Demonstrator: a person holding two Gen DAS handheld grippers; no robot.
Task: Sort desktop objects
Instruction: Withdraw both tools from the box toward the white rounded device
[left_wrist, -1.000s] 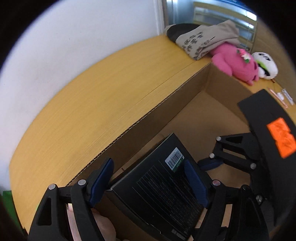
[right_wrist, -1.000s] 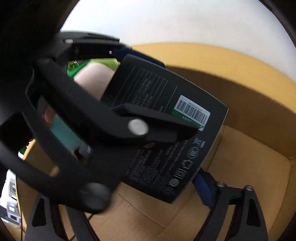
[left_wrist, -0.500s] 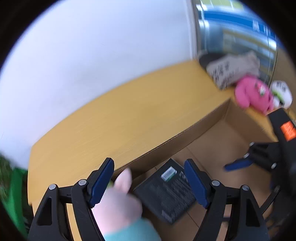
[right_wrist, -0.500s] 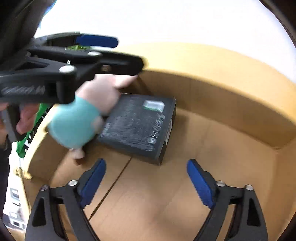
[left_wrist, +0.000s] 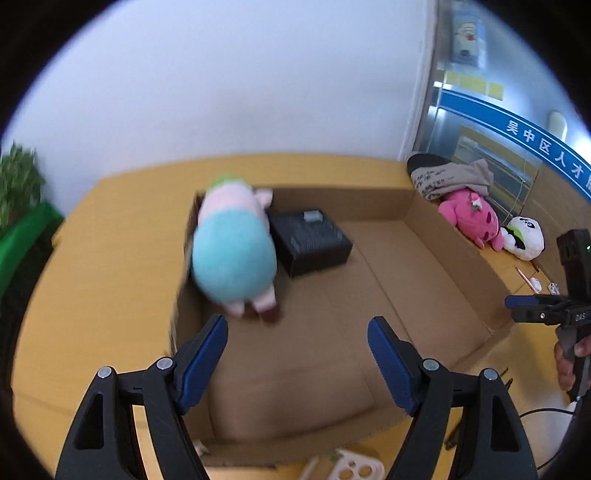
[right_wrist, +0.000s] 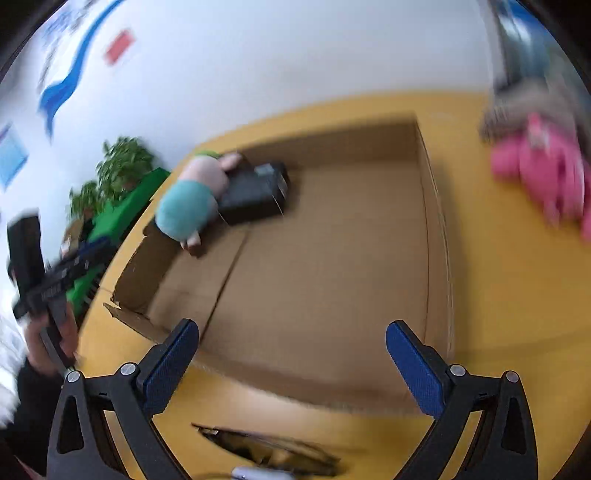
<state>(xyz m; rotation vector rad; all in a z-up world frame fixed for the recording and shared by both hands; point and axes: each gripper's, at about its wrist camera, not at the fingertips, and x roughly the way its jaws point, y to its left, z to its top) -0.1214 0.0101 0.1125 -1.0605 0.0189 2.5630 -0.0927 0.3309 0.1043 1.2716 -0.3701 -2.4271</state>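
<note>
Cardboard box (left_wrist: 461, 251) sits open-topped on the yellow desk (left_wrist: 110, 258) and fills the middle of both wrist views; I record two items inside it. A black box (left_wrist: 310, 240) with a barcode label lies flat on the carton floor, near the far wall, at upper centre of the left view. A plush pig (left_wrist: 232, 247) in pale pink with a teal lower half lies touching the black box's left side and rests against the carton's left wall; in the right view the same pair appears at upper left, pig (right_wrist: 188, 199) beside black box (right_wrist: 255, 192). My left gripper (left_wrist: 297, 358) hangs above the near part of the carton, its blue pads apart with only bare cardboard showing between them. My right gripper (right_wrist: 291, 354) is over the carton's near edge, its jaws opening wide, likewise with nothing between them. Outside the carton, at the right of the left view, I note a pink plush (left_wrist: 472, 218) and a white panda plush (left_wrist: 526, 238) on the desk, with folded grey fabric (left_wrist: 450, 177) behind them against the wall. The right view is motion-blurred, so the pink plush (right_wrist: 543, 173) there shows only as a smear at upper right. A green plant (right_wrist: 122, 166) stands past the desk's left end.
</note>
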